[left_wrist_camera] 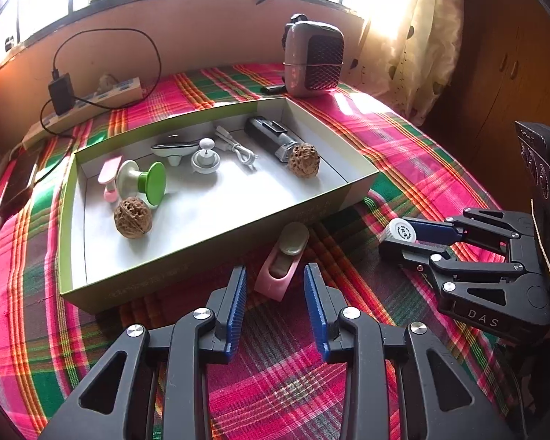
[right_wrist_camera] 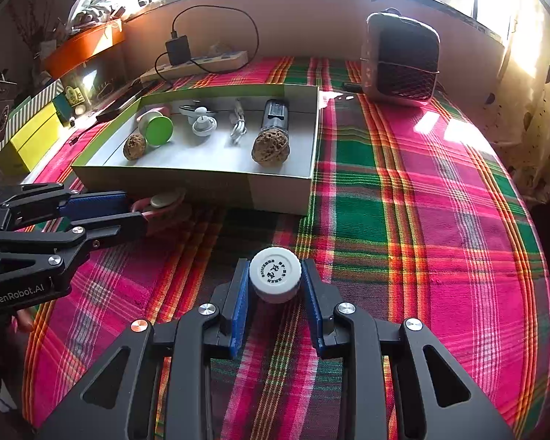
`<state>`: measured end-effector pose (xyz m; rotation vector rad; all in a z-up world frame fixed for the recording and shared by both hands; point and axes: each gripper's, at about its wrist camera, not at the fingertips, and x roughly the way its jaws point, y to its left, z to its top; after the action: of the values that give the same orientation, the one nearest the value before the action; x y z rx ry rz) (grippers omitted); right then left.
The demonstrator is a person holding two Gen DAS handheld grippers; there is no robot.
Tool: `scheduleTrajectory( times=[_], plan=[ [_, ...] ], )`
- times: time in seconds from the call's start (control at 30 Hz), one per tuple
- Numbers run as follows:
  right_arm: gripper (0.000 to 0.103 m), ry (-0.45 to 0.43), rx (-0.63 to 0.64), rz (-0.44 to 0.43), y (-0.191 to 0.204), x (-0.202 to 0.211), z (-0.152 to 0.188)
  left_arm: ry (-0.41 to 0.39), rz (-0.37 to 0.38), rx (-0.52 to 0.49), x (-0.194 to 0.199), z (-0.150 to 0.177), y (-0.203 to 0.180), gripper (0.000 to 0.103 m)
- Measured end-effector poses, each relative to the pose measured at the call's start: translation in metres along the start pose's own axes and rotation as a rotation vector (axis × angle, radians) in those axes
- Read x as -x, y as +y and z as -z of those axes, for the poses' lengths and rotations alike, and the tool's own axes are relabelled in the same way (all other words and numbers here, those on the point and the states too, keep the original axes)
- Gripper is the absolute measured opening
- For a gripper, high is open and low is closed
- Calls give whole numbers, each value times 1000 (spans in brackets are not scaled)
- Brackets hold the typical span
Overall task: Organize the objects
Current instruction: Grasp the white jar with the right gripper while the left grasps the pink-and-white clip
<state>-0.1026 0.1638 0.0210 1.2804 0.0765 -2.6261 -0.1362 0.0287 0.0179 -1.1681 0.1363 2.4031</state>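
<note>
Left wrist view: the left gripper [left_wrist_camera: 275,293] hangs over the plaid cloth [left_wrist_camera: 293,385], jaws apart and holding nothing. A pink case [left_wrist_camera: 280,266] lies just beyond the tips, in line with the gap, its far end against the near wall of the box [left_wrist_camera: 216,253]. Inside the box are two walnuts [left_wrist_camera: 132,217], a green-capped piece [left_wrist_camera: 152,183], a cable [left_wrist_camera: 238,148] and a dark shaver-like tool [left_wrist_camera: 271,137]. To the right, the right gripper [left_wrist_camera: 403,242] has a white bottle [left_wrist_camera: 399,232] at its tips.

Right wrist view: the right gripper [right_wrist_camera: 275,282] has its blue pads on either side of the bottle [right_wrist_camera: 275,278], which stands on the cloth [right_wrist_camera: 421,256] with its cap up; they look pressed on it, though contact on the right side is hard to confirm. The left gripper [right_wrist_camera: 134,207] is at the left with the case [right_wrist_camera: 161,205] at its tips, in front of the box [right_wrist_camera: 201,183].

The bottle looks light, rigid and smooth plastic, so it may slip or twist; gripping across the body below the cap seems safest. The case looks hard and light too; its long flat sides suit the pads best.
</note>
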Motion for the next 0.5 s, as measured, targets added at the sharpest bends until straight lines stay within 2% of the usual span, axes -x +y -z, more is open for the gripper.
scheduleTrajectory(
  times=[0.27,0.5],
  plan=[
    [29,-6,2,0,-7,-1,0,20,0,-17,-12,-8,-9,31],
    [29,-10,6,4,-13,-1,-1,35,-18,14,-20,-10,-11,31]
  ],
)
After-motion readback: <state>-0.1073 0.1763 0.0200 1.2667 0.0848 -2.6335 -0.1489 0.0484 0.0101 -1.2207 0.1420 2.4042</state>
